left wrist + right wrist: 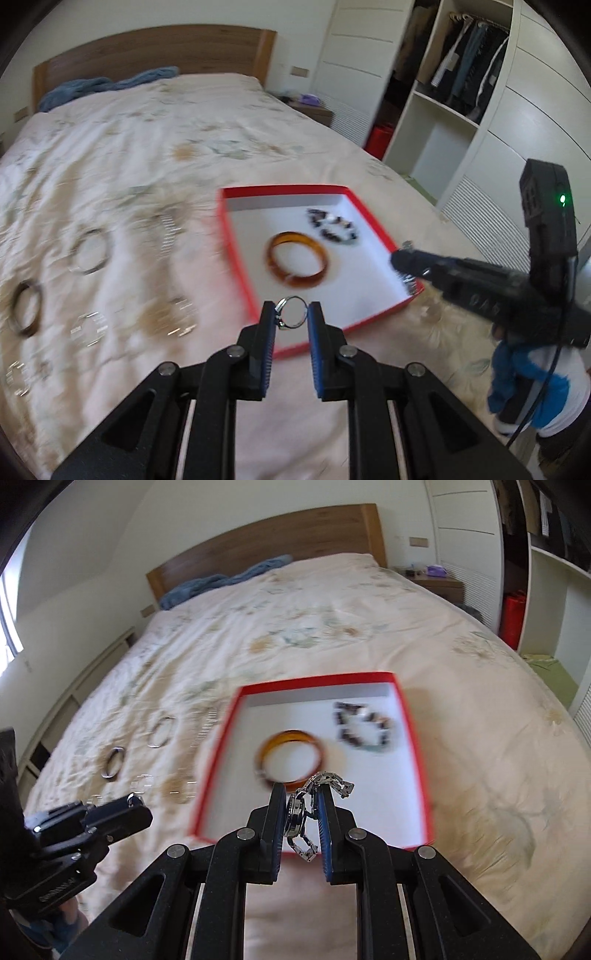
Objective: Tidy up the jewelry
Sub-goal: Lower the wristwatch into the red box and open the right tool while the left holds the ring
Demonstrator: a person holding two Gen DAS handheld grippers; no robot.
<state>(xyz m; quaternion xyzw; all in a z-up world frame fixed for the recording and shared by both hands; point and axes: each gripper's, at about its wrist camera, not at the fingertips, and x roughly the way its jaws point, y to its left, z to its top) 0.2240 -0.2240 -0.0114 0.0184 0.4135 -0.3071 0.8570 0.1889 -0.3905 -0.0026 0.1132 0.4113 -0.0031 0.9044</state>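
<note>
A red box (236, 254) with a white inside lies on the bed; it also shows in the right wrist view (415, 738). In it lie an amber bangle (297, 264) (291, 757) and a dark beaded bracelet (332, 225) (364, 725). My left gripper (291, 314) is shut on a silver ring (293, 312) above the box's near edge. My right gripper (303, 801) is shut on a silver metal watch (306, 812) above the box's near part; it shows from the side in the left wrist view (402, 258).
Several loose bangles and bracelets lie on the floral bedspread left of the box, such as a silver bangle (90, 251) (160, 731) and a dark one (26, 312) (114, 762). A wardrobe (461, 92) stands to the right, a wooden headboard (266, 542) behind.
</note>
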